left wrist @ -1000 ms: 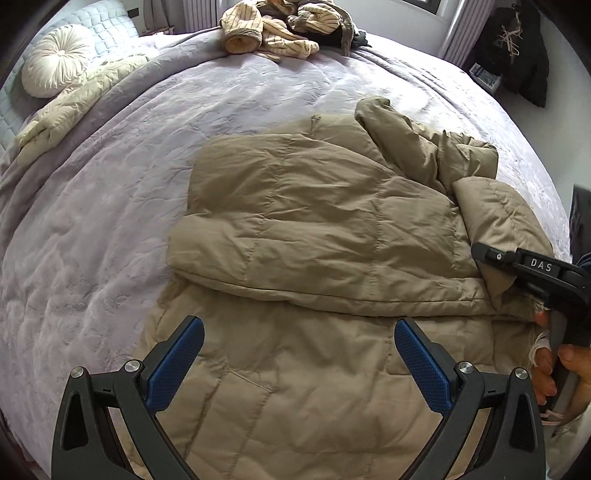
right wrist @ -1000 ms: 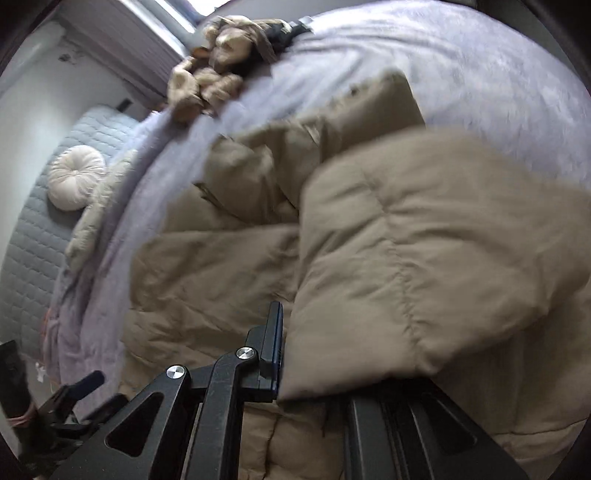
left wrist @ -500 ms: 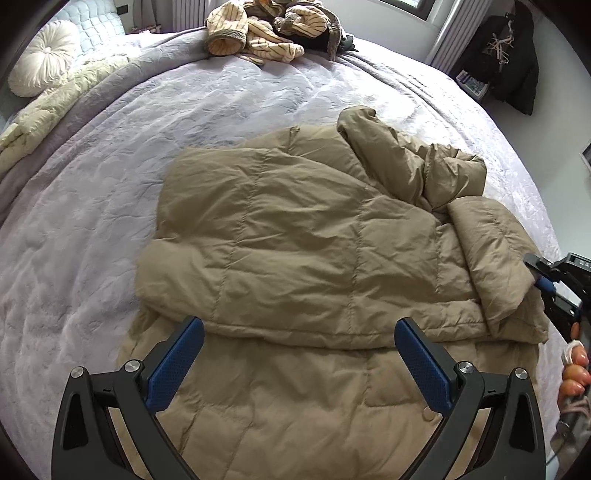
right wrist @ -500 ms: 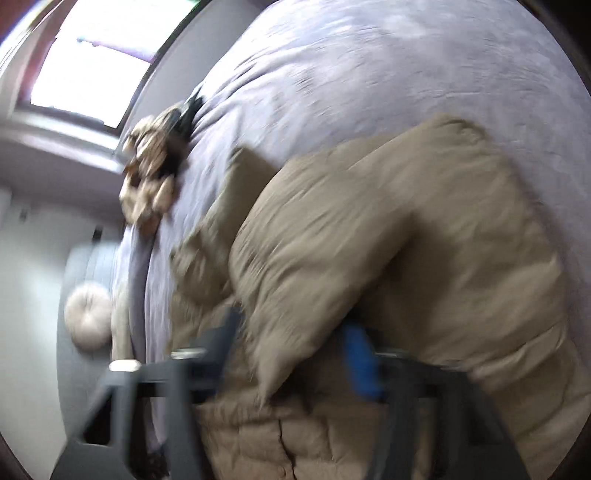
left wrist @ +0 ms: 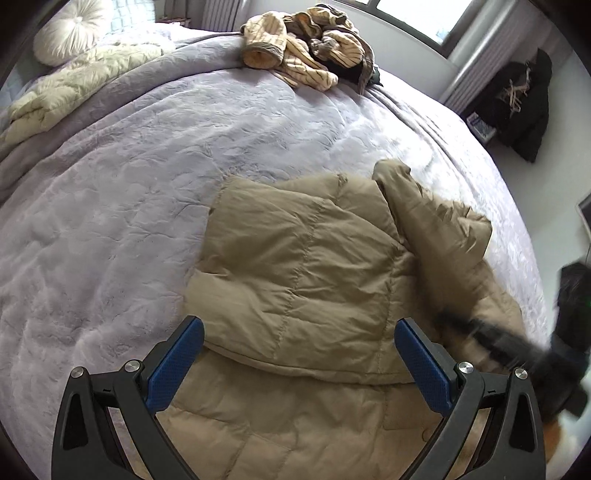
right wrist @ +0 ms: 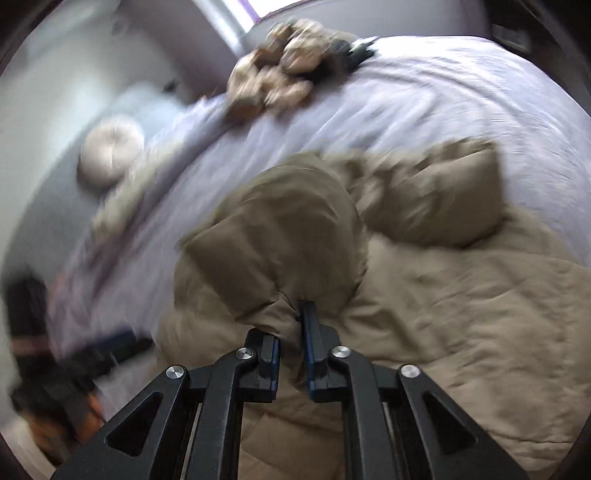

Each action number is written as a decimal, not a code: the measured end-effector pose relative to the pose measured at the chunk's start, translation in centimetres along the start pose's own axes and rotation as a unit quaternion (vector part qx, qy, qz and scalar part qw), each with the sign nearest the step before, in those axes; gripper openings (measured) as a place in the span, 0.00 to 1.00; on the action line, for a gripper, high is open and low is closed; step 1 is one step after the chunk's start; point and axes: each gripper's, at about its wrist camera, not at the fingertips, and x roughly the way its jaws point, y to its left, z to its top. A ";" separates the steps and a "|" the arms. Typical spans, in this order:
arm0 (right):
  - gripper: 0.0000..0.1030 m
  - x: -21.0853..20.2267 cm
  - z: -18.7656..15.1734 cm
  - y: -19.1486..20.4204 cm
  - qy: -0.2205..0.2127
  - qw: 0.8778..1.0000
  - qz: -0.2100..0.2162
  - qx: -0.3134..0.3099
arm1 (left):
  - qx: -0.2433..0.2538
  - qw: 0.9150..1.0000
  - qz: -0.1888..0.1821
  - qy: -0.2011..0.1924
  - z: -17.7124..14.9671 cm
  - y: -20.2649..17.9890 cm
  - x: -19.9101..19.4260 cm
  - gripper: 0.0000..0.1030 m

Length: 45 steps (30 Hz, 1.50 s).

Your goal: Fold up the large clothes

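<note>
A tan puffer jacket (left wrist: 303, 266) lies partly folded on the lilac bedspread (left wrist: 147, 155). My left gripper (left wrist: 295, 362) is open and empty, held just above the jacket's near part. My right gripper (right wrist: 291, 332) is shut on a fold of the jacket (right wrist: 280, 236) and lifts it; it shows blurred at the right of the left wrist view (left wrist: 491, 339). The right wrist view is motion-blurred.
A pile of striped and dark clothes (left wrist: 306, 51) lies at the far edge of the bed. A round white cushion (left wrist: 70, 29) and a cream quilt (left wrist: 66, 88) lie at the far left. A dark coat (left wrist: 517, 103) hangs at the right wall.
My left gripper has pulled back and turned left, still open. My right gripper has swung over the jacket's right side while gripping a fold of it.
</note>
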 end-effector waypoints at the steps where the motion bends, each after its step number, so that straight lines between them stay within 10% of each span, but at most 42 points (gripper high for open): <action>1: 0.16 1.2 -0.6 0.7 0.021 1.000 -0.008 -0.015 | -0.006 1.000 -0.010 0.002 0.1 0.2 0.0 1.00; 7: 0.58 1.2 -3.2 0.9 0.073 0.997 -0.024 -0.027 | 0.010 0.997 -0.067 0.031 0.1 -1.6 1.5 1.00; 15: 0.62 -6.6 -8.4 -9.4 0.070 0.982 0.002 0.175 | 0.029 0.987 -0.131 0.090 -0.3 -5.6 6.3 0.98; 18: 0.62 -9.3 -11.3 -14.7 0.046 0.957 0.007 0.288 | 0.029 0.985 -0.141 0.100 -0.2 -6.7 7.6 0.80; 21: 0.62 -11.4 -13.5 -19.2 -0.002 0.922 0.025 0.387 | 0.026 0.979 -0.168 0.110 0.1 -7.6 8.3 0.23; 23: 0.62 -12.3 -14.1 -21.2 -0.035 0.903 0.028 0.427 | 0.029 0.978 -0.177 0.105 0.2 -7.9 7.9 0.10; 24: 0.53 -12.6 -14.1 -22.2 -0.050 0.894 0.026 0.444 | 0.034 0.979 -0.181 0.091 0.2 -7.9 7.1 0.10; 25: 0.15 -12.8 -14.0 -22.8 -0.060 0.891 0.025 0.450 | 0.043 0.979 -0.184 0.081 0.2 -7.9 6.4 0.10; 31: 0.04 -12.5 -12.0 -23.4 -0.059 0.921 -0.027 0.383 | 0.074 0.983 -0.139 0.098 -1.7 -7.0 7.5 0.11; 39: 0.04 -11.0 -13.9 -24.6 -0.039 0.914 -0.021 0.404 | 0.070 0.992 -0.058 0.082 -0.8 -4.4 5.7 0.13; 45: 0.06 -11.2 -13.8 -24.4 -0.037 0.920 -0.026 0.390 | 0.096 0.992 -0.077 0.042 1.4 -5.6 1.8 0.13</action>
